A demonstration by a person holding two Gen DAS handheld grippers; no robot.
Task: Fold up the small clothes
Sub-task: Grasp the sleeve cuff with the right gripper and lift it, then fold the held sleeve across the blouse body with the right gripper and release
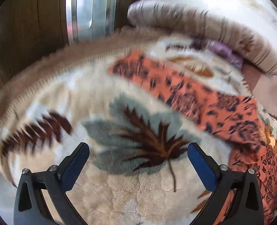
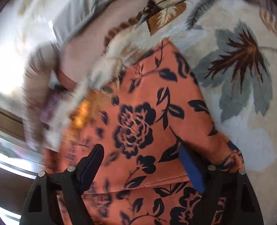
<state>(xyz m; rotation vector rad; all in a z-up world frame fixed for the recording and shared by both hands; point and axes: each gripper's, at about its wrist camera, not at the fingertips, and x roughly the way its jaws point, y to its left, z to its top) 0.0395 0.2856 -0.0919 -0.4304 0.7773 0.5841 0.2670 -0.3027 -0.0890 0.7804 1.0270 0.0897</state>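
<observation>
An orange garment with a dark floral print (image 1: 204,101) lies spread on a cream plush blanket with leaf patterns (image 1: 78,101). In the left wrist view it runs from the middle to the right edge. My left gripper (image 1: 138,161) is open and empty above the blanket's grey leaf, left of the garment. In the right wrist view the garment (image 2: 138,116) fills the middle, with a fold edge near the bottom. My right gripper (image 2: 142,166) is open, jaws wide apart just above the garment, holding nothing.
A rolled beige blanket or pillow (image 1: 204,26) lies at the far side of the bed, with a purple cloth (image 1: 223,50) beside it. A wooden panel with a metal frame (image 1: 85,11) stands beyond the bed edge. Grey bedding (image 2: 76,16) lies at the upper left.
</observation>
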